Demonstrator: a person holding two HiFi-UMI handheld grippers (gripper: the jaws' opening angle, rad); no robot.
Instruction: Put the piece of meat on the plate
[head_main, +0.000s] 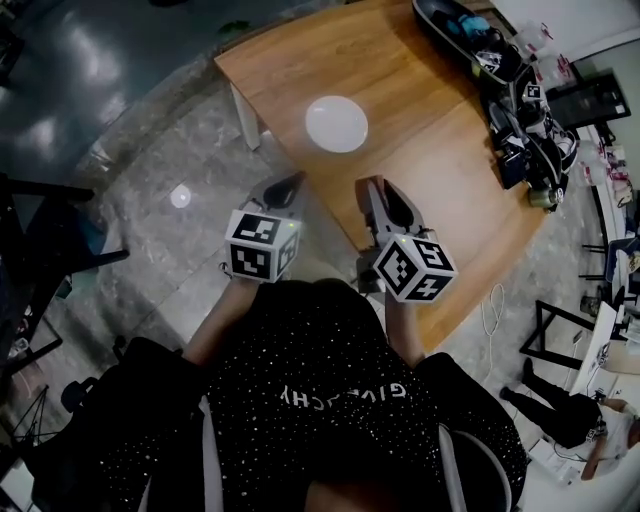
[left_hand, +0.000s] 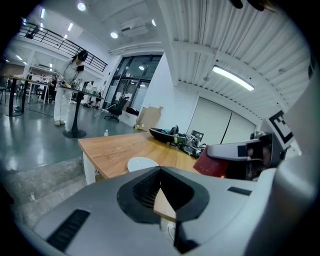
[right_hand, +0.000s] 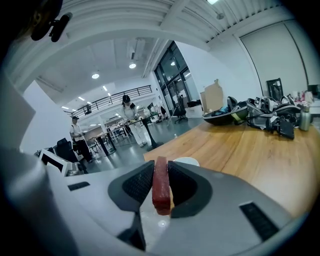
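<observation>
The right tongs (right_hand: 160, 172) pinch the piece of meat (right_hand: 161, 189) on edge, lengthwise along the jaws. The white plate (head_main: 336, 123) lies just ahead on the bench (head_main: 430, 140). The left tongs (left_hand: 160, 172) are pressed together and empty.

A wooden table (head_main: 400, 90) stands on a grey stone floor (head_main: 170, 140), with tall windows (left_hand: 131, 82) and a ceiling strip light (left_hand: 232, 78) beyond

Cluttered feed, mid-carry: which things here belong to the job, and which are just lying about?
Job: piece of meat, in the right gripper; white plate; wooden table.
Lying about: black tray; pile of gear and cables; white cable on the floor.
</observation>
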